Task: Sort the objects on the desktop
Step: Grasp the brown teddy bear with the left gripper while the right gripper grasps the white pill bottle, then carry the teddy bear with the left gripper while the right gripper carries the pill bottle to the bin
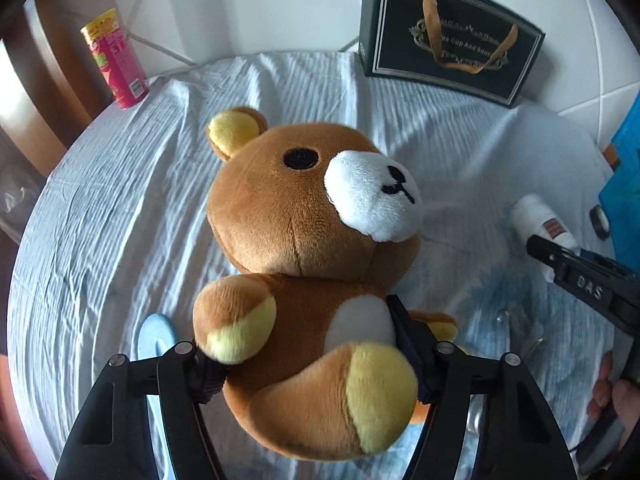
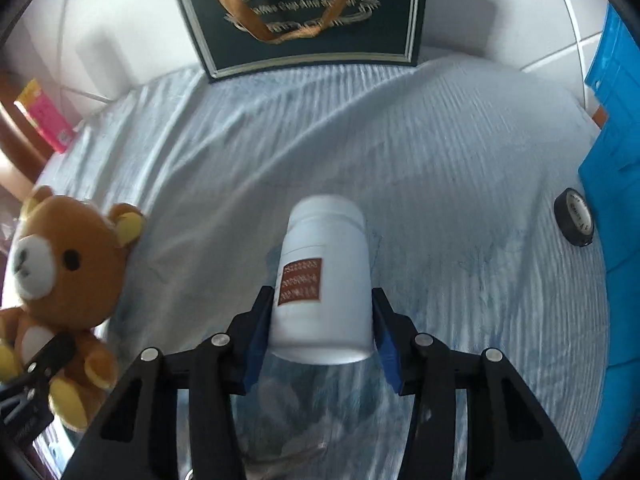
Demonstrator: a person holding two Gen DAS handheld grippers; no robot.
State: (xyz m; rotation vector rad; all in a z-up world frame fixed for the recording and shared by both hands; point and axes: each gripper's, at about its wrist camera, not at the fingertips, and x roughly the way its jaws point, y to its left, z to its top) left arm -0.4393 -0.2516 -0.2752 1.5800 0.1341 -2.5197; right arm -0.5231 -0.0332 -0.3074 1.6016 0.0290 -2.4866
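My left gripper point(image 1: 308, 344) is shut on a brown teddy bear point(image 1: 304, 216), gripping its body between both fingers above the white cloth. The bear also shows at the left of the right wrist view point(image 2: 60, 264). My right gripper point(image 2: 322, 320) is shut on a white bottle point(image 2: 324, 280) with a brown label, held by its lower body, cap pointing away. The bottle and right gripper point(image 1: 532, 244) show at the right of the left wrist view, the bottle point(image 1: 536, 216) partly hidden by the finger.
A dark gift bag point(image 1: 448, 36) with orange handles stands at the back. A pink-yellow canister point(image 1: 116, 64) stands at the back left. A blue box point(image 2: 616, 184) and a black tape roll point(image 2: 574, 216) are at the right. A light blue disc point(image 1: 154, 334) lies under my left gripper.
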